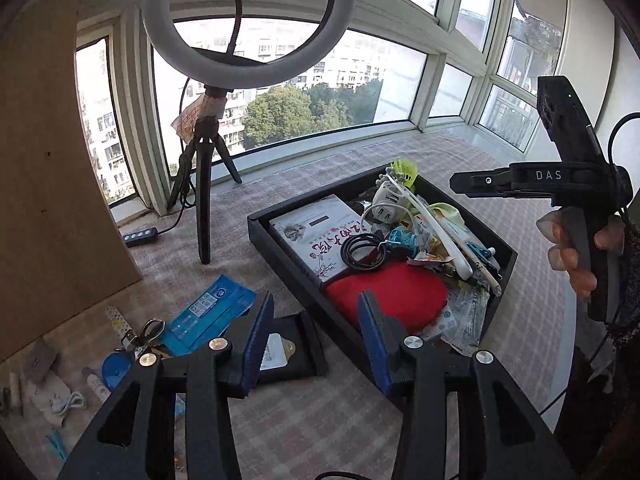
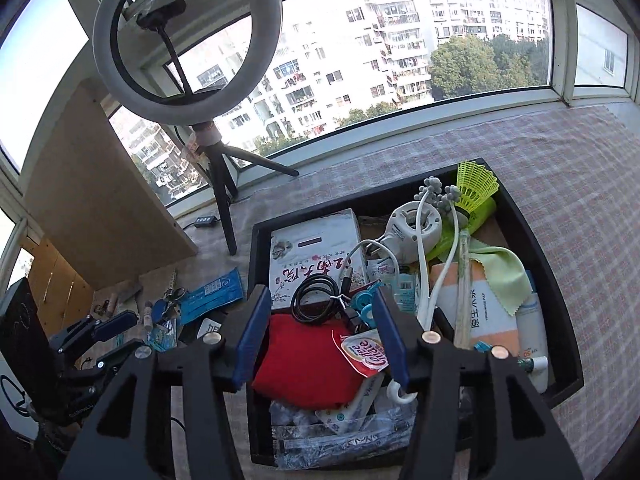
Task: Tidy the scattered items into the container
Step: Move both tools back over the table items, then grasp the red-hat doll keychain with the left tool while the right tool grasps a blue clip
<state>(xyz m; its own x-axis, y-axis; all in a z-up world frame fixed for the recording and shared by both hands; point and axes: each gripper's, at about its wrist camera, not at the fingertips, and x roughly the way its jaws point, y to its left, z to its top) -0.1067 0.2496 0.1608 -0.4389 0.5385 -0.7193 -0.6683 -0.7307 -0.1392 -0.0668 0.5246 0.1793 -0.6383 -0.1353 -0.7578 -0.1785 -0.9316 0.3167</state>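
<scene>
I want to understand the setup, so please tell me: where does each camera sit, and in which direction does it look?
Left wrist view: sits on the left tool, looking forward and down at the checked cloth, the blue packet and the black tray; the right tool, with the hand holding it, shows at right.
Right wrist view: sits on the right tool, above the tray, looking down at the red cloth and cable coil; the left tool shows at lower left.
Shared: tray, book, ring light, windows.
</scene>
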